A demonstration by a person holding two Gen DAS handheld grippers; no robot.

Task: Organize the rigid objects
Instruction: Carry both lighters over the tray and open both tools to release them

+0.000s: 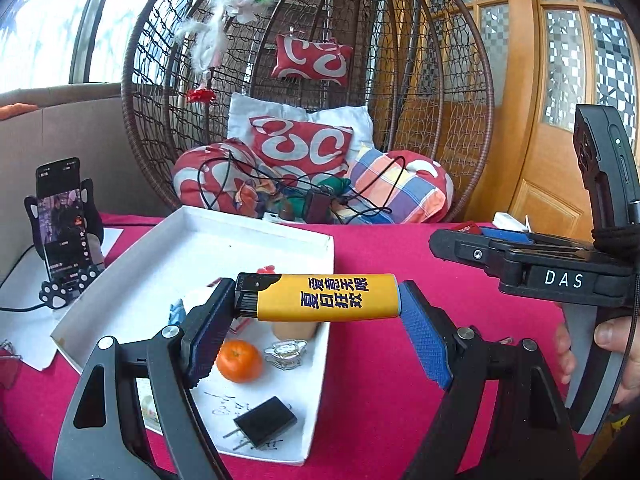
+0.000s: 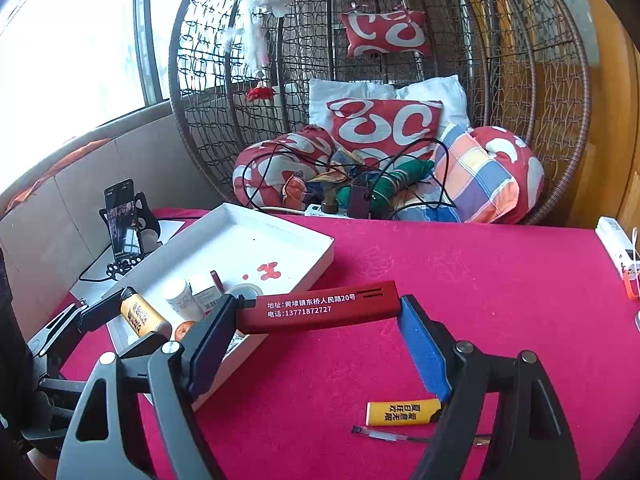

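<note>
I have the left gripper (image 1: 316,304) pinching a yellow plastic lighter (image 1: 320,298) end to end, fingers pressed on both tips, carrying it level above the shallow white cardboard tray (image 1: 224,236). The right gripper (image 2: 320,312) clamps a red lighter (image 2: 316,307) likewise, beside the tray over the red surface (image 2: 440,280), so I judge both ready to drop in.

A yellow lighter (image 1: 326,298) with dark blue lettering, centre frame, above a white tray (image 1: 192,240) on a magenta cloth (image 1: 380,360); red-and-white swirl cushions (image 1: 300,142) behind.
</note>
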